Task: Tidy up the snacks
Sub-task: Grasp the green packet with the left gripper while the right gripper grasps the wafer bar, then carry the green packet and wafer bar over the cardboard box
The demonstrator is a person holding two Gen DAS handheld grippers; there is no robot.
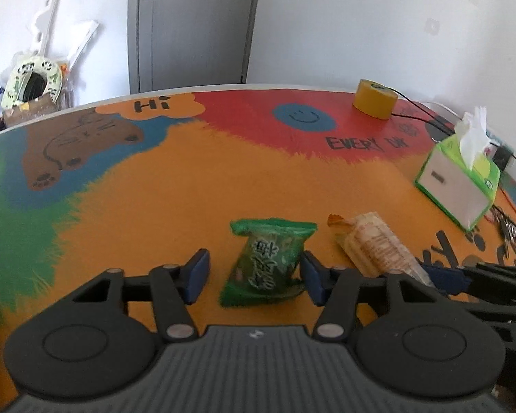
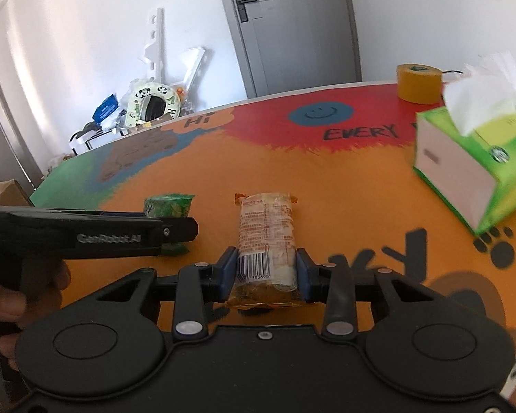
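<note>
A green snack packet lies on the colourful table. My left gripper is open around it; the right pad touches the packet, the left pad stands apart. An orange biscuit packet lies to its right, also in the left wrist view. My right gripper has both pads pressed on the biscuit packet's near end. The green packet shows partly behind the left gripper's body in the right wrist view.
A green tissue box stands at the right. A yellow tape roll sits at the far edge, with black cables beside it. Clutter and a grey door lie beyond the table.
</note>
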